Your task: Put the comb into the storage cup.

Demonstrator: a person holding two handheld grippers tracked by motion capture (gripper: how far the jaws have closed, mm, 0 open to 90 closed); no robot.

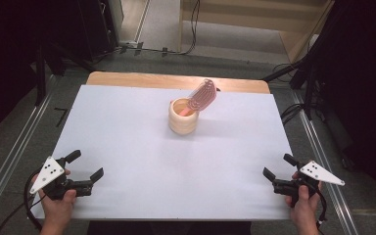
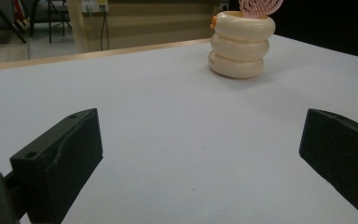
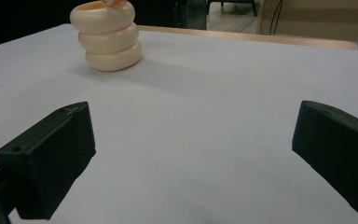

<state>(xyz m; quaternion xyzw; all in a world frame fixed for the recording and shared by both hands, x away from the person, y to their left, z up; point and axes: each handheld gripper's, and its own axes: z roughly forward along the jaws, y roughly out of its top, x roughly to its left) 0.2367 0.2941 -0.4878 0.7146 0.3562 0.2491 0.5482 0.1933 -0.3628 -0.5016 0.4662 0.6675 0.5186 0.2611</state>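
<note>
The cream ribbed cup (image 1: 183, 116) stood upright toward the far middle of the white counter (image 1: 127, 127), with a pink comb-like piece (image 1: 202, 96) leaning out of it toward the right and far side (its handle end sat inside the cup, an orange bit showing at the rim). The left gripper (image 1: 87, 166) and the right gripper (image 1: 277, 166) hovered low at the near corners, each well apart from the cup, and both had their fingers spread wide with nothing between them.

Judged from this layout, the step in hand was the approach. Doing it well likely meant bringing one gripper in to steady the cup by its ribbed wall while the other took the pink piece by its exposed upper part, above the rim. In the left gripper view the cup (image 2: 240, 45) sat far ahead and right of centre; in the right gripper view it (image 3: 106, 36) sat far ahead and left. So each hand needed to turn inward, keeping the fingers open until they straddled their target, since a sideways knock could tip the cup.
</note>
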